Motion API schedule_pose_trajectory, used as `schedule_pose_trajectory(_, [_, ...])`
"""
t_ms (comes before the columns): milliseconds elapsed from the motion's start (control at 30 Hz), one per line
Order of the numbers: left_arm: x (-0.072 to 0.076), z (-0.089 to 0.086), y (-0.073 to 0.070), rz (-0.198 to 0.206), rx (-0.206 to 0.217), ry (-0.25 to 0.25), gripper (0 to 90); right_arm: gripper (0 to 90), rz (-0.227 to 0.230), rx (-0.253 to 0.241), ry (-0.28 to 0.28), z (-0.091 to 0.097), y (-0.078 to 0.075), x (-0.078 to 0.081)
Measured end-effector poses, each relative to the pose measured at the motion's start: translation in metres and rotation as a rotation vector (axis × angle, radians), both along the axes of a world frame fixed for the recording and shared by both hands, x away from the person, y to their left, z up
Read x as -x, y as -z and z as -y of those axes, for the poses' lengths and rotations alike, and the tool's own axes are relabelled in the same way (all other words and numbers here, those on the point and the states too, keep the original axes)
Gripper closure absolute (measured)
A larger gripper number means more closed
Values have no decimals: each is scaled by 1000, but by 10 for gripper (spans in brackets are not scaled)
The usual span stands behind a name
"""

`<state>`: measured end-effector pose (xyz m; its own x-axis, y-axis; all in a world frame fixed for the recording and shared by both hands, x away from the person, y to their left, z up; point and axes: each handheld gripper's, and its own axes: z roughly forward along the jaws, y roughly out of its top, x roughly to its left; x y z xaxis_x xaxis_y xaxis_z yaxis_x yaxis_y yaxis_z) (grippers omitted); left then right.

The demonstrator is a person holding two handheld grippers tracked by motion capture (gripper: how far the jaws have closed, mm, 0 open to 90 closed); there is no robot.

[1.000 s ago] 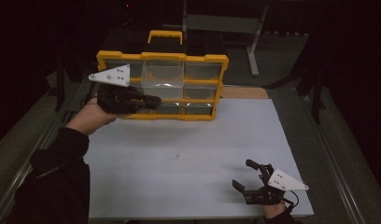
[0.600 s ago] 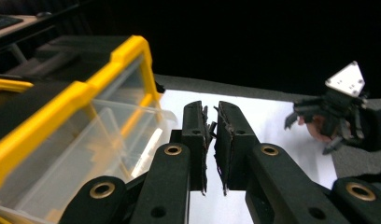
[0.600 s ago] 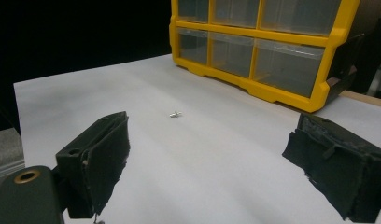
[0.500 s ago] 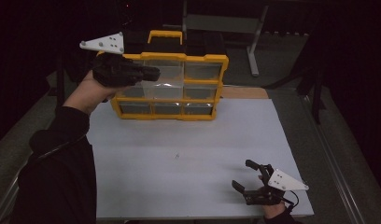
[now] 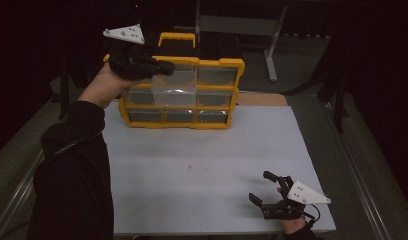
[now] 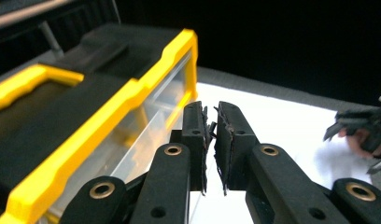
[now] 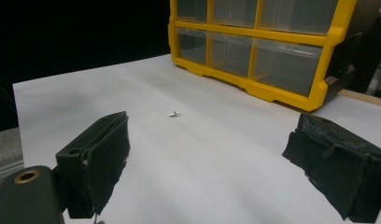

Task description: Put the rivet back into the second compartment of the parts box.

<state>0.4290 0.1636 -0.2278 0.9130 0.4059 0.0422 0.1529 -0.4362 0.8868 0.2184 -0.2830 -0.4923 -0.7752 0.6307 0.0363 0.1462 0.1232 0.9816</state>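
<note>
A yellow organizer point(image 5: 181, 107) with several clear drawers stands upright at the back of the white sheet point(image 5: 207, 150). My left gripper point(image 5: 166, 68) hovers by its top left corner, level with the upper rim, jaws shut with nothing between them. In the left gripper view the closed pads point(image 6: 209, 112) point along the organizer's yellow top edge point(image 6: 132, 93). My right gripper point(image 5: 260, 186) rests open near the sheet's front right edge. A tiny metal screw point(image 5: 190, 167) lies mid-sheet; the right gripper view shows the screw point(image 7: 174, 113) ahead of the wide-open right gripper point(image 7: 209, 140), with the organizer point(image 7: 272, 35) beyond.
A grey metal stand point(image 5: 237, 25) sits behind the organizer in the dark. A strip of wooden board point(image 5: 262, 99) shows at the sheet's back right. The table rail point(image 5: 362, 190) runs along the right side. The right gripper point(image 6: 366, 135) shows far off in the left gripper view.
My left gripper has risen from in front of the organizer's left drawers to its top left corner, still shut. The right gripper has stayed put.
</note>
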Motion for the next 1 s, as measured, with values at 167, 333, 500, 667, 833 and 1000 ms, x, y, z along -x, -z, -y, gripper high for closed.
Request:
schedule_pose_trajectory(167, [-6,-1,10,-23,-16,-30,808,110,-2,-1,0,0,0,0])
schedule_pose_trajectory(333, [-13,9,20,-64,-76,-44,806,110,-3,2,-1,0,1,0])
schedule_pose_trajectory(500, [-17,13,27,-79,-82,-52,802,110,-3,5,-3,0,1,-1])
schedule_pose_trajectory(667, [-16,11,26,-75,-46,-85,544,111,-5,2,-1,1,1,-1])
schedule_pose_trajectory(833, [-8,13,19,-59,-32,-83,290,110,-4,5,0,0,0,0])
schedule_pose_trajectory(1000, [2,19,17,-57,-62,-92,62,111,-5,6,2,0,0,0])
